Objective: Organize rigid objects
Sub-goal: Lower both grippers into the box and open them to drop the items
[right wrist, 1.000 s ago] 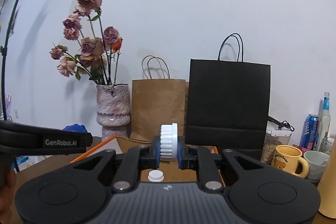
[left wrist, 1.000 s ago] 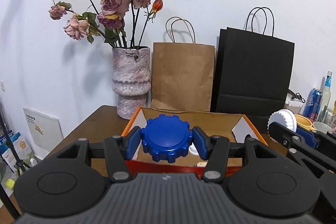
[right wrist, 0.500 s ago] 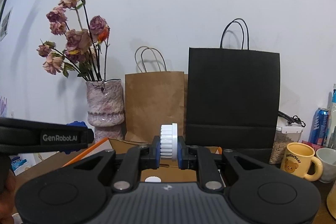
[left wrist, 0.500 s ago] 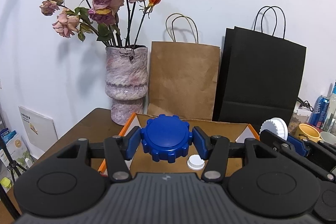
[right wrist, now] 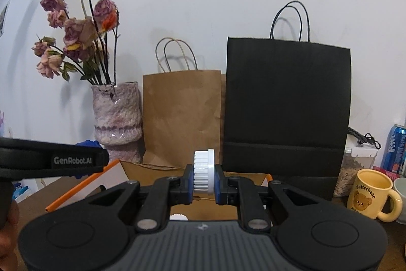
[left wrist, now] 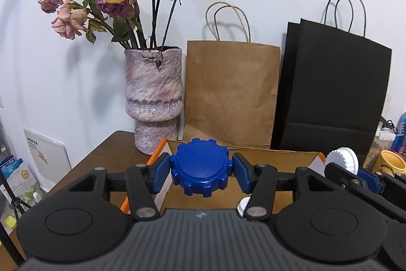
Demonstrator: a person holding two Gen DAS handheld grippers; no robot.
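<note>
A: Lids in hand? Where?

B: Blue ridged lid (left wrist: 201, 170) is clamped flat in the left gripper (left wrist: 201, 172); white ridged lid (right wrist: 203, 172) is pinched on edge in the right gripper (right wrist: 203, 180), both above the open cardboard box (left wrist: 274, 156).

A: Step?

B: Carrying, I judge. Next: lower each into the box, clear of the small white cap (left wrist: 243, 206), then release.

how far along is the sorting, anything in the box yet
One small white cap already lies on the floor of the open cardboard box. In hand: the left gripper grips a blue ridged lid and the right gripper grips a white ridged lid on edge, both above the box. Left to do: release both lids into it.
</note>
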